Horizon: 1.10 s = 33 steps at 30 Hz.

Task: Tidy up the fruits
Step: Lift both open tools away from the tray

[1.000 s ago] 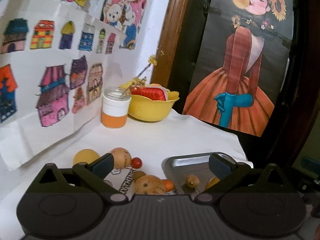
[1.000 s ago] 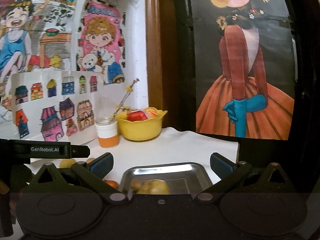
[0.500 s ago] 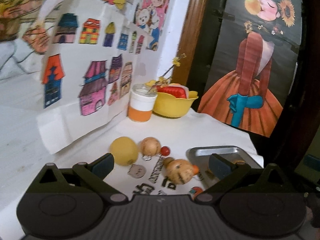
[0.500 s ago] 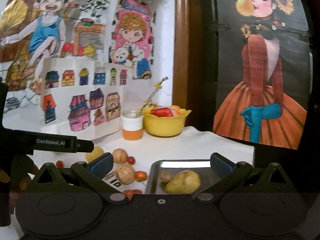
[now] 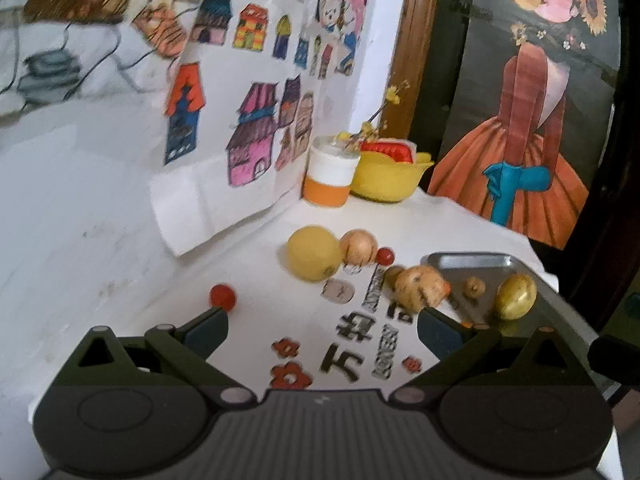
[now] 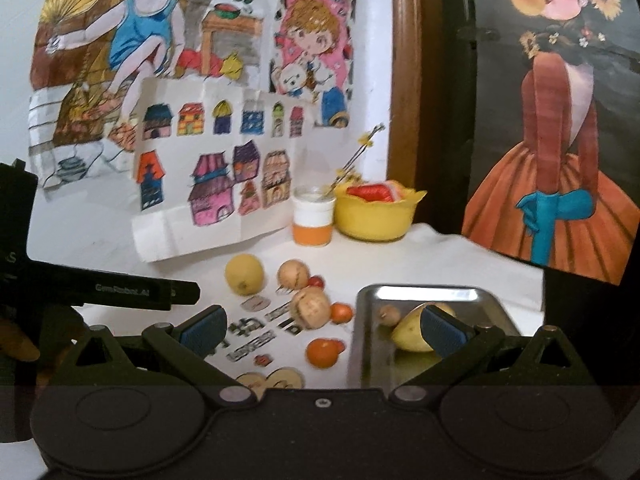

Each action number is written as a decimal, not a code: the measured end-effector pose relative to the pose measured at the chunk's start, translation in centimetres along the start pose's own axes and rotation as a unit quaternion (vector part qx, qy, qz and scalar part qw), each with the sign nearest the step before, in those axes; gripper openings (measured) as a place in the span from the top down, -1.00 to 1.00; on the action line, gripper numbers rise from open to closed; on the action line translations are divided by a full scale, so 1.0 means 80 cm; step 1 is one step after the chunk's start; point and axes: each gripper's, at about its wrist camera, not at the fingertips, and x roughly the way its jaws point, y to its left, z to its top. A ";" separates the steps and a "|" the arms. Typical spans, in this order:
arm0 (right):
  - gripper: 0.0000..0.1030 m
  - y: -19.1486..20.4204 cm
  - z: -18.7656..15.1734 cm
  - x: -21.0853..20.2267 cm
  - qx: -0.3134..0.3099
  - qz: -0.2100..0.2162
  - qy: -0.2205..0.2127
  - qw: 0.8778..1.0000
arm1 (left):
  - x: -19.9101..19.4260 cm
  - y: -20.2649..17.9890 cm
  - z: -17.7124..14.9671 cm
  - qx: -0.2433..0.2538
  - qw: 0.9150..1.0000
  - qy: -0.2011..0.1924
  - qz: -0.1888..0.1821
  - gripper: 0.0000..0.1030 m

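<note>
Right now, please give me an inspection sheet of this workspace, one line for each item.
Surface: white tablecloth with printed characters, lying flat.
Job's things: metal tray holds a yellow-green fruit and a small brown fruit; on the cloth lie a lemon, two tan round fruits, small red and orange fruits.
Clutter: orange-and-white cup holding a flower sprig; yellow bowl with red contents.
Grippers: left gripper open, empty; right gripper open, empty.
Cables: nothing seen.
Surroundings: children's drawings on the wall, poster of a figure in an orange dress.
</note>
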 end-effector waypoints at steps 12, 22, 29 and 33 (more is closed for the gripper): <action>-0.99 0.028 -0.020 0.019 0.030 0.021 0.055 0.998 | 0.002 0.024 -0.017 0.004 1.000 0.023 -0.002 -0.99; -0.99 0.037 -0.023 0.059 0.075 0.022 0.086 0.993 | 0.021 0.039 -0.015 0.011 0.999 0.037 -0.004 -0.99; -0.99 0.038 -0.028 0.095 0.109 -0.005 0.093 0.990 | 0.045 0.057 -0.006 0.005 0.999 0.043 -0.001 -0.99; -0.99 0.036 -0.030 0.113 0.119 -0.014 0.092 0.988 | 0.057 0.062 -0.001 0.002 0.999 0.042 0.003 -0.99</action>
